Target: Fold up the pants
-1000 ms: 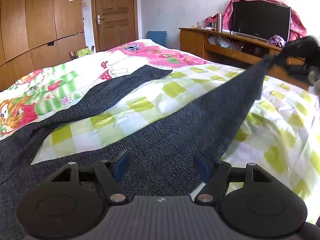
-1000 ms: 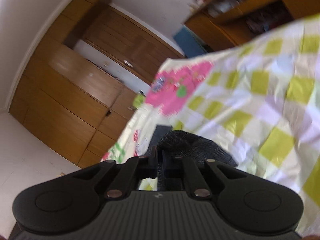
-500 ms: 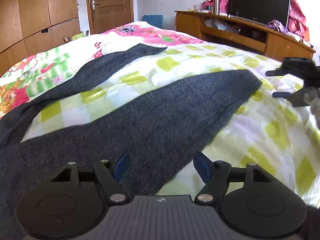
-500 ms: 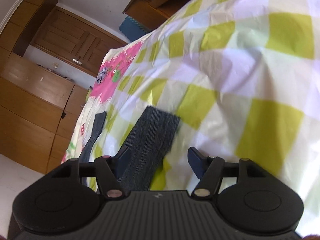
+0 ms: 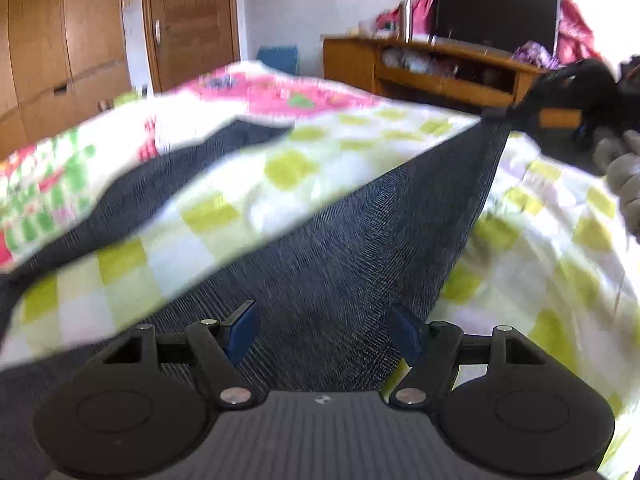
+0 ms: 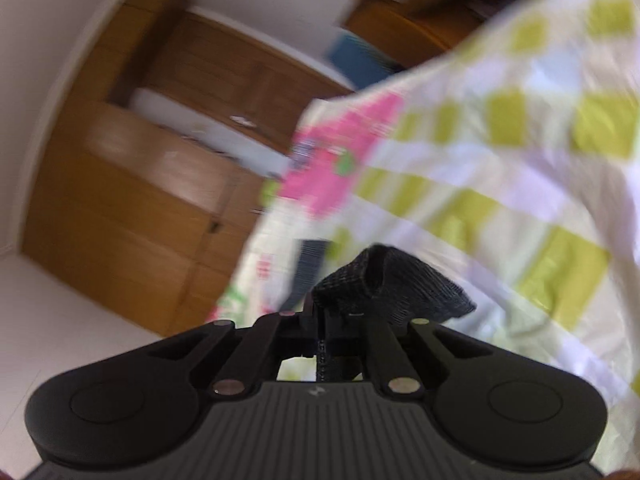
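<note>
The dark grey pants [image 5: 332, 264] lie spread on the bed [image 5: 532, 240], over a sheet of yellow-green checks, with one leg running off toward the bed's left edge and the other stretched taut toward its right edge. The left gripper [image 5: 324, 332] hovers low over the wide part of the cloth, its blue-tipped fingers [image 5: 240, 330] spread wide with nothing between them. In the left wrist view the right gripper [image 5: 516, 114] sits at the far end of the stretched leg, raised off the sheet, and the cloth rises to it in a straight line. In the right wrist view the right gripper [image 6: 320, 320] has its fingers drawn narrow on a bunched hem of the pants [image 6: 392, 288]; the picture is blurred, so how much cloth is pinched is hard to judge. Beyond the bed stand a wooden wardrobe [image 5: 60, 52] and a low wooden cabinet [image 5: 432, 72] bearing a dark screen [image 5: 496, 12].
</note>
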